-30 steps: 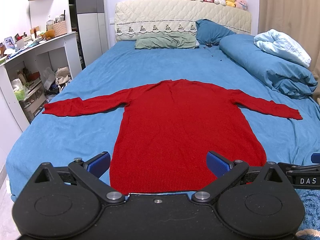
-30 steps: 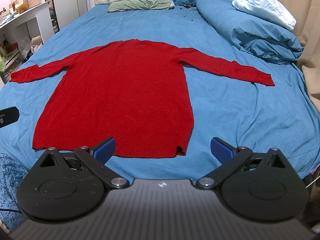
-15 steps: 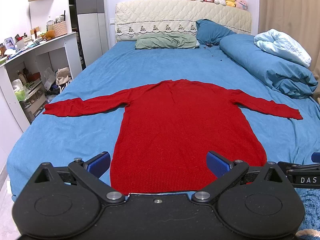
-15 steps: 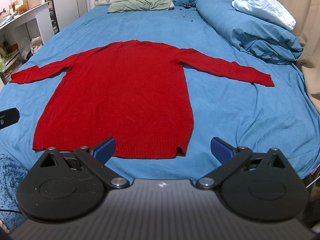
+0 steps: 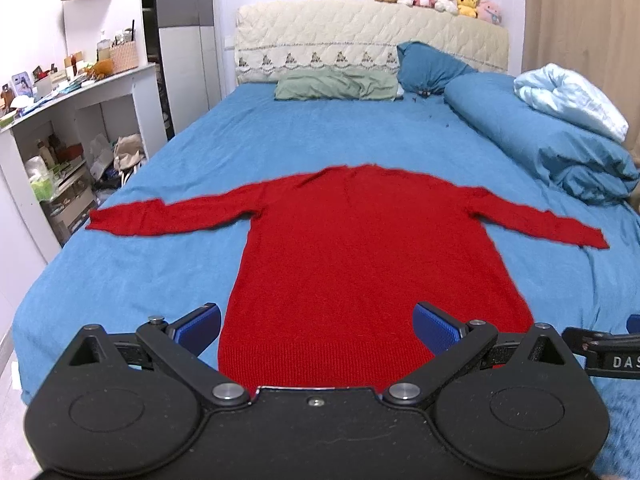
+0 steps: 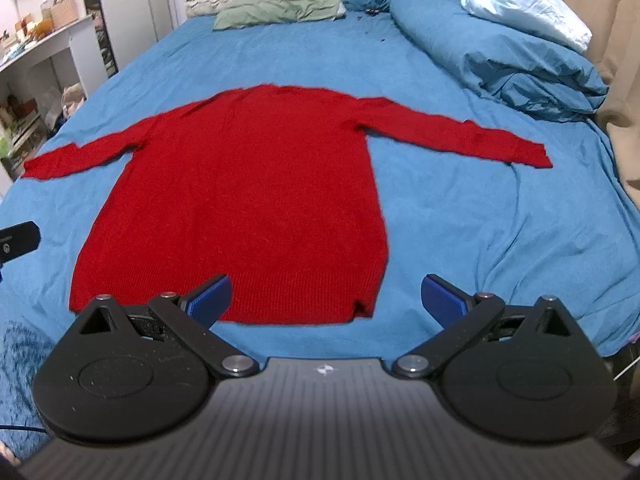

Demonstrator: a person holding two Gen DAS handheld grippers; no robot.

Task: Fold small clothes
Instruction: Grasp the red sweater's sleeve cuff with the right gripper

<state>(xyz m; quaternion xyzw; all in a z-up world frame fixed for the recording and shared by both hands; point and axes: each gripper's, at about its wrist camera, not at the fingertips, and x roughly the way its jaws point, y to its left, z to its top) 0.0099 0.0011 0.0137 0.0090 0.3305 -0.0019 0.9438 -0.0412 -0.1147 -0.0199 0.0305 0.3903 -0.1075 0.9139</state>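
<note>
A red long-sleeved sweater (image 5: 360,248) lies flat on the blue bed, both sleeves spread out, hem toward me. It also shows in the right wrist view (image 6: 248,200). My left gripper (image 5: 318,326) is open and empty, held above the hem near the bed's foot. My right gripper (image 6: 326,298) is open and empty, above the hem's right corner. Neither touches the sweater. Part of the right gripper (image 5: 608,354) shows at the right edge of the left wrist view.
A rolled blue duvet (image 5: 540,136) with a pale blue blanket (image 5: 572,100) lies along the bed's right side. Green (image 5: 336,86) and blue (image 5: 428,66) pillows lie at the headboard. White shelves (image 5: 60,128) stand left of the bed. A curtain (image 6: 616,40) hangs on the right.
The right gripper has moved forward and slightly lower toward the hem. The left gripper and sweater have hardly moved.
</note>
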